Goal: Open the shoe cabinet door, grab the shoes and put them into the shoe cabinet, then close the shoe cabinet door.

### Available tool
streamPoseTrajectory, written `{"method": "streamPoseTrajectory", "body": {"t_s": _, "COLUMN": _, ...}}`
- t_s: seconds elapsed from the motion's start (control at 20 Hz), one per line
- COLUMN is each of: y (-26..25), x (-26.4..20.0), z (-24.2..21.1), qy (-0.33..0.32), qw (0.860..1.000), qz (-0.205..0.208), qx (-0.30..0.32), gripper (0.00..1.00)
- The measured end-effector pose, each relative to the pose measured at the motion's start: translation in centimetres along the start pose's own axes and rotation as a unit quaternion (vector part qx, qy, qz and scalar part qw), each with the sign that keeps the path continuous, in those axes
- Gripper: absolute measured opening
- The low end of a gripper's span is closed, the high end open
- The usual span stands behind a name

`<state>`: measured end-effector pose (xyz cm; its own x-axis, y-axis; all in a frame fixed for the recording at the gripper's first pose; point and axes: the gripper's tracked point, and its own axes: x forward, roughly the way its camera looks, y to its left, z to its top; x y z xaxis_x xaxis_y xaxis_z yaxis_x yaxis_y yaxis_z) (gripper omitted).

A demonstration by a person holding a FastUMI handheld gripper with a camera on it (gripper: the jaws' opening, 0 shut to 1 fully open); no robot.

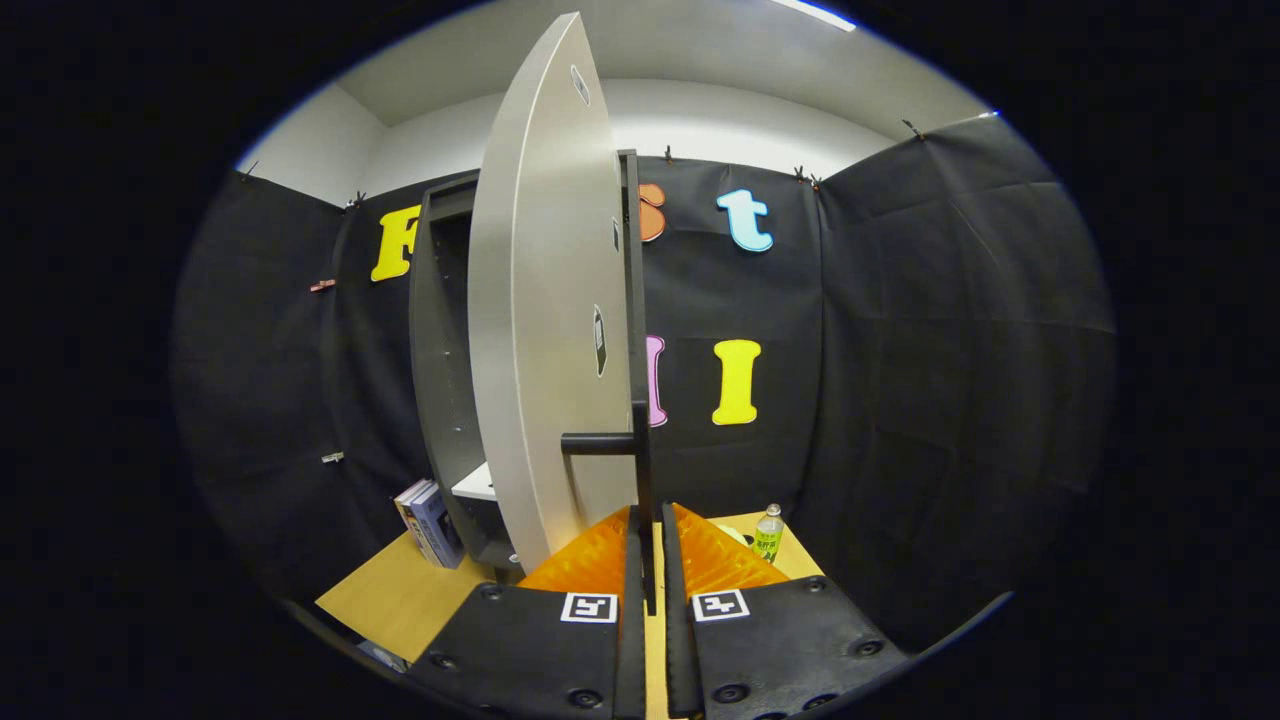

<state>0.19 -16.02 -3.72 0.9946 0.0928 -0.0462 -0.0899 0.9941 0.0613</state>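
My gripper pinches the lower edge of the shoe cabinet door, both fingers pressed against it just below the door's handle. The door stands swung open from the shoe cabinet behind it; a bottle stands on the table right of the door, books left.

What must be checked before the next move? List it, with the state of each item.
1. Cabinet door open: ok, it is swung wide out from the cabinet.
2. Gripper free to fetch the shoes: not ok, both fingers are closed on the door's front edge, below the handle.
3. Room inside the cabinet: cannot tell, the door hides most of the inside.
4. Where the shoes are: cannot tell.
5. Clutter near the path: ok, the bottle stands on the table beyond the fingers, and the books lean beside the cabinet. Neither touches the gripper.
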Motion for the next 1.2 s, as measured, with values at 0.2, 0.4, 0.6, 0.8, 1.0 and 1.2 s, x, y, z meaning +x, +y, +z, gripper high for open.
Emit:
{"method": "streamPoseTrajectory", "body": {"t_s": 0.2, "y": -1.2, "x": 0.0, "z": 0.1, "qy": 0.002, "qw": 1.000, "qz": 0.010, "qx": 0.006, "gripper": 0.13}}
{"method": "streamPoseTrajectory", "body": {"t_s": 0.4, "y": -1.1, "x": -0.2, "z": 0.0, "qy": -0.003, "qw": 1.000, "qz": 0.007, "qx": 0.002, "gripper": 0.13}}
{"method": "streamPoseTrajectory", "body": {"t_s": 0.6, "y": -1.3, "x": -1.6, "z": -0.2, "qy": -0.011, "qw": 1.000, "qz": -0.015, "qx": -0.001, "gripper": 0.13}}
{"method": "streamPoseTrajectory", "body": {"t_s": 0.8, "y": -0.9, "x": -3.6, "z": -1.2, "qy": -0.011, "qw": 0.998, "qz": -0.043, "qx": -0.034, "gripper": 0.16}}
{"method": "streamPoseTrajectory", "body": {"t_s": 1.0, "y": 3.1, "x": -6.3, "z": -4.4, "qy": 0.016, "qw": 0.998, "qz": -0.039, "qx": -0.037, "gripper": 0.33}}
{"method": "streamPoseTrajectory", "body": {"t_s": 1.2, "y": 8.5, "x": -7.0, "z": -11.0, "qy": 0.086, "qw": 0.996, "qz": -0.006, "qx": -0.015, "gripper": 0.72}}
